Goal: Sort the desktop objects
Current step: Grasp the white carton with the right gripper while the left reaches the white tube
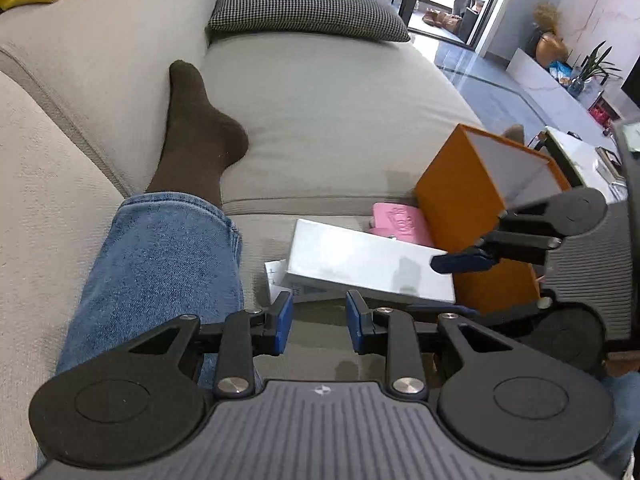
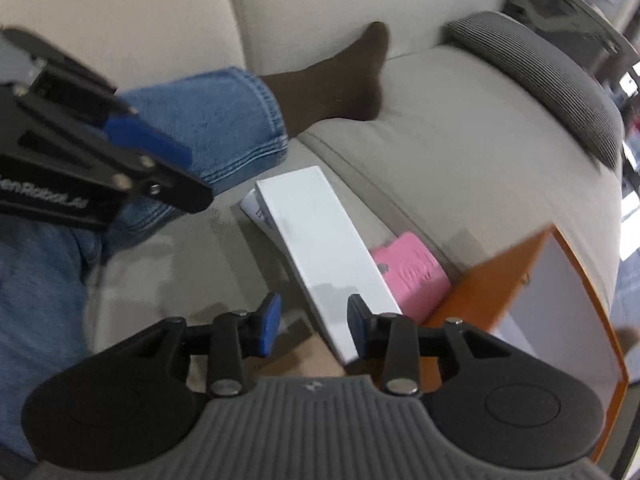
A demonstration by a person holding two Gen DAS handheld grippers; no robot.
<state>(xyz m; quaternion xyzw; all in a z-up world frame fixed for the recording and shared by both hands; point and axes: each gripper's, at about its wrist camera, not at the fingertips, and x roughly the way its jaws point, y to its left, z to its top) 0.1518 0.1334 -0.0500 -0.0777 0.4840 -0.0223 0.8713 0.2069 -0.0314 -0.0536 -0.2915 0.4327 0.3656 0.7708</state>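
The white box (image 2: 320,248) is seen just ahead of the right gripper (image 2: 312,328), long axis pointing away; jaws parted, nothing held.

Not making out embossed marks on pink case (image 2: 412,270): blurring in right wrist view, white box (image 2: 324,256) covering its 9 o'clock end. Paper sheet (image 1: 276,276) mostly hiding under that box, print too small for me. Orange bin (image 2: 516,276) running off frame at 3 o'clock. Right gripper (image 1: 448,262) partly covering the bin's front in left wrist view.
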